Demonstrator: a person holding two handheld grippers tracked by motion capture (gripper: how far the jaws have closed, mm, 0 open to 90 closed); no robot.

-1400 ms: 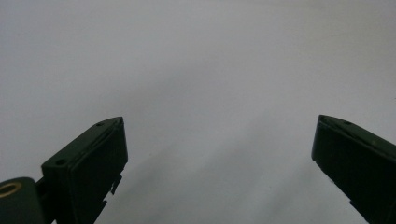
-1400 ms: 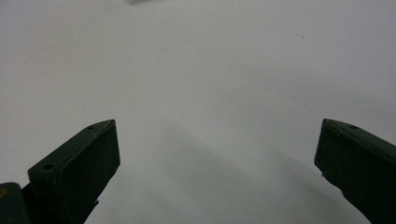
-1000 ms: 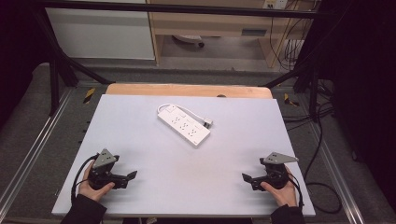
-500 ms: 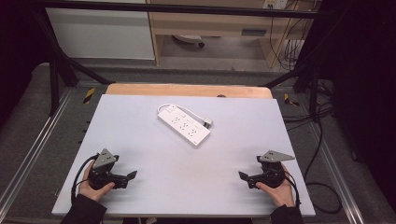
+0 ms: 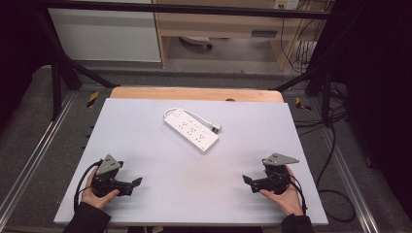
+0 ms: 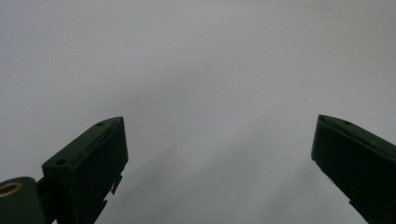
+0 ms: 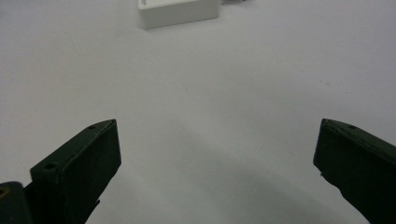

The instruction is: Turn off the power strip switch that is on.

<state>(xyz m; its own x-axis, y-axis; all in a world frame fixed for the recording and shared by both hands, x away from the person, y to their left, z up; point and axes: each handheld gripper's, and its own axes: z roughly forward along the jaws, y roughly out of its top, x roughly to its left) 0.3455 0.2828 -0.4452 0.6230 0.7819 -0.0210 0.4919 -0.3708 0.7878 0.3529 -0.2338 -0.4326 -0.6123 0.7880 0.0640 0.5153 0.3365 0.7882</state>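
Low, both tongs (image 5: 137,182) (image 5: 246,180) gape, hands apart.

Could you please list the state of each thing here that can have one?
Power strip: lying flat on the table, sockets up and empty, its cord and plug beside it.
Left gripper: open, holding nothing, low over the near left of the table.
Right gripper: open, holding nothing, near right, aimed toward the power strip.

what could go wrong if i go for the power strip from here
The power strip lies diagonally, so jaws closing across its corners may twist or push it away. Its cord and plug sit beside it and could snag. The right hand-held gripper is wide open with the strip's end ahead; it may nudge it first.
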